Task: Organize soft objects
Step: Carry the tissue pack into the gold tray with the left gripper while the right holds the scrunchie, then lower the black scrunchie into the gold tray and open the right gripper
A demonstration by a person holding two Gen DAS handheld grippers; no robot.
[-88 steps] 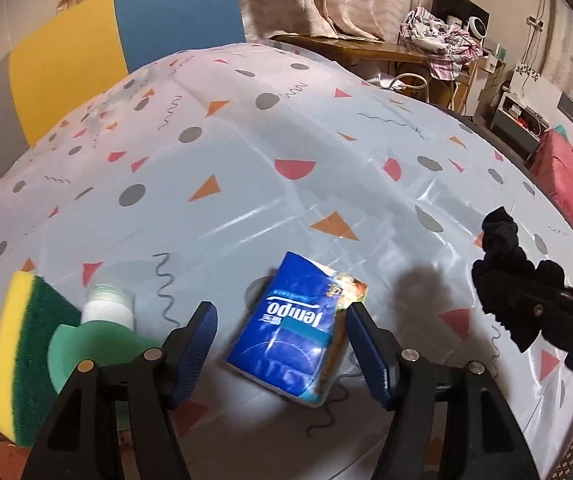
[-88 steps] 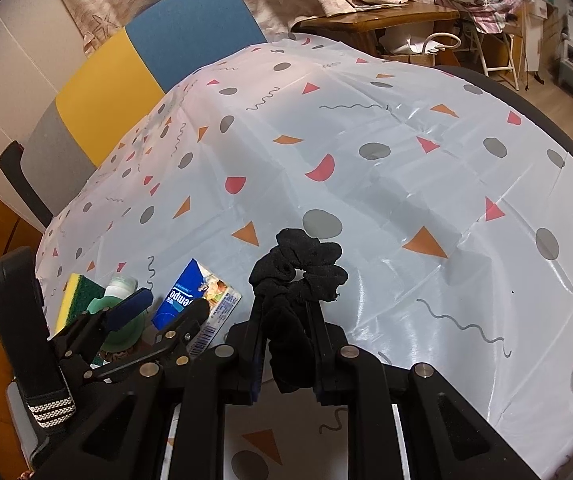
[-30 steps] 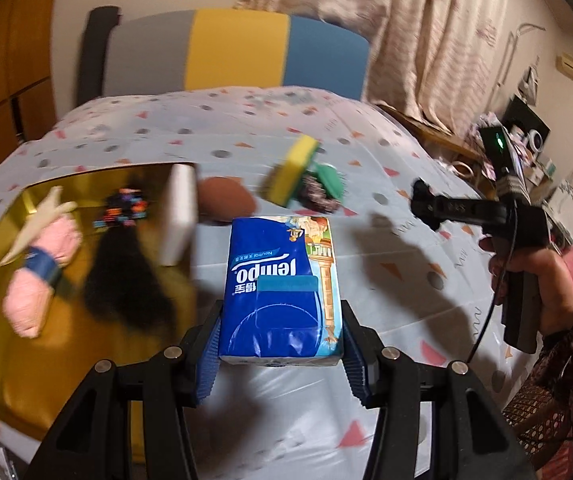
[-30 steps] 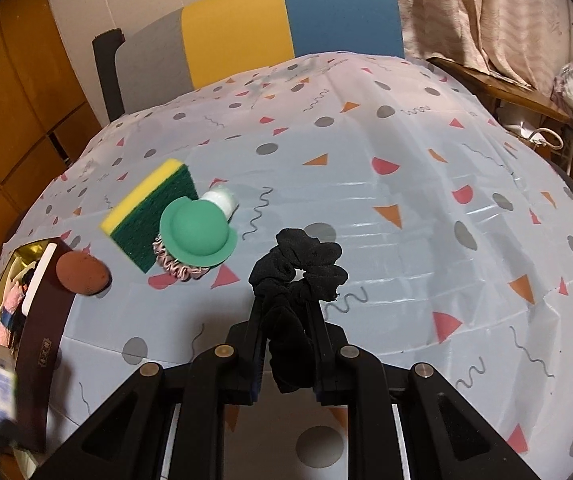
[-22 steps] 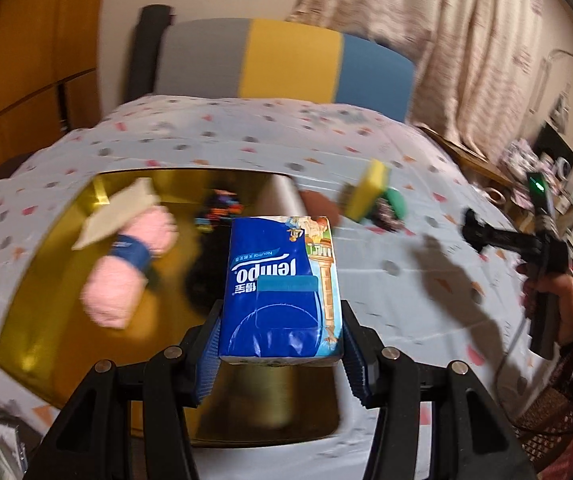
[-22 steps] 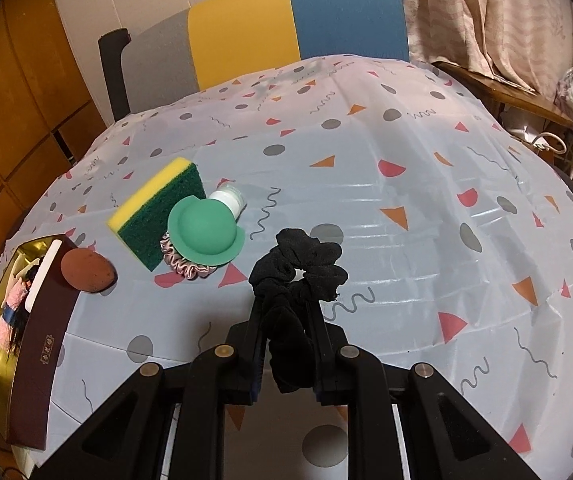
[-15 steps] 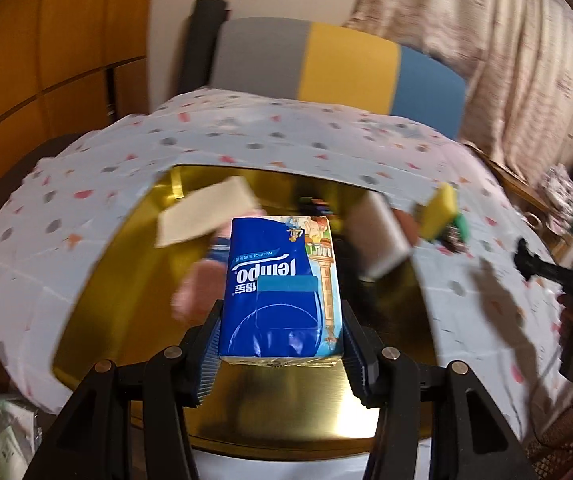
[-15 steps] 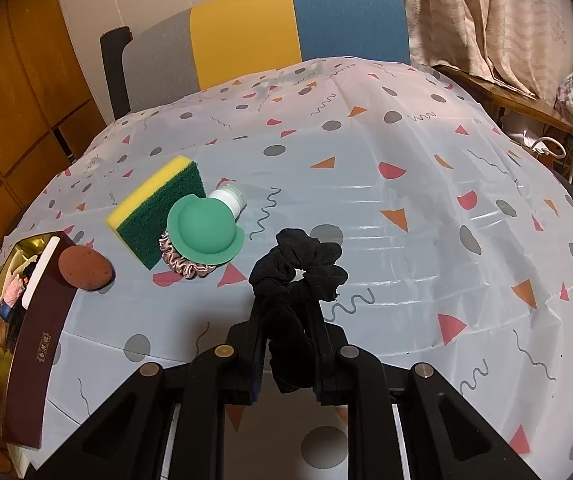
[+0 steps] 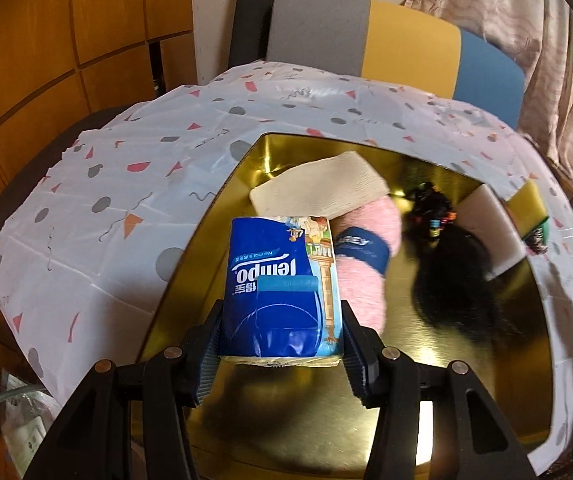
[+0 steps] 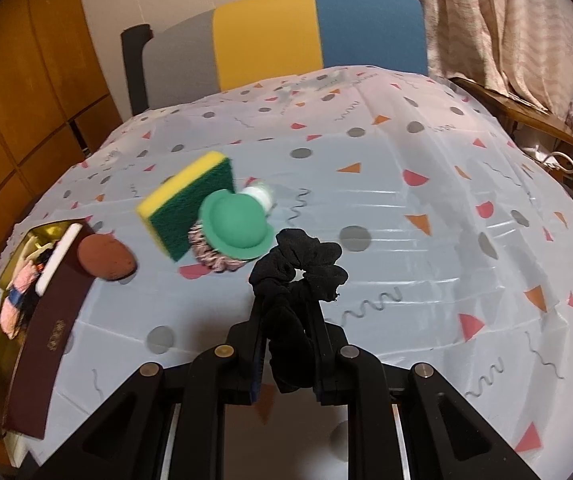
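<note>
The left tongs (image 9: 281, 346) pinch the tissue pack (image 9: 282, 288) at lower centre, held above the gold box (image 9: 486, 392), seemingly ready to drop it in, while the right tongs (image 10: 288, 364) pinch a black scrunchie (image 10: 298, 276) over the counter (image 10: 426, 264), awaiting its turn.

Left gripper (image 9: 281, 356): matte black frame, silver screws, blue ribbed pads; right gripper (image 10: 288, 354) alike

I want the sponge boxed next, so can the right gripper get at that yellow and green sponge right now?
Probably not yet. The path over the tablecloth to the sponge looks free, but the right gripper is shut on the black scrunchie, and a green hat-shaped piece overlaps the sponge's near corner.
</note>
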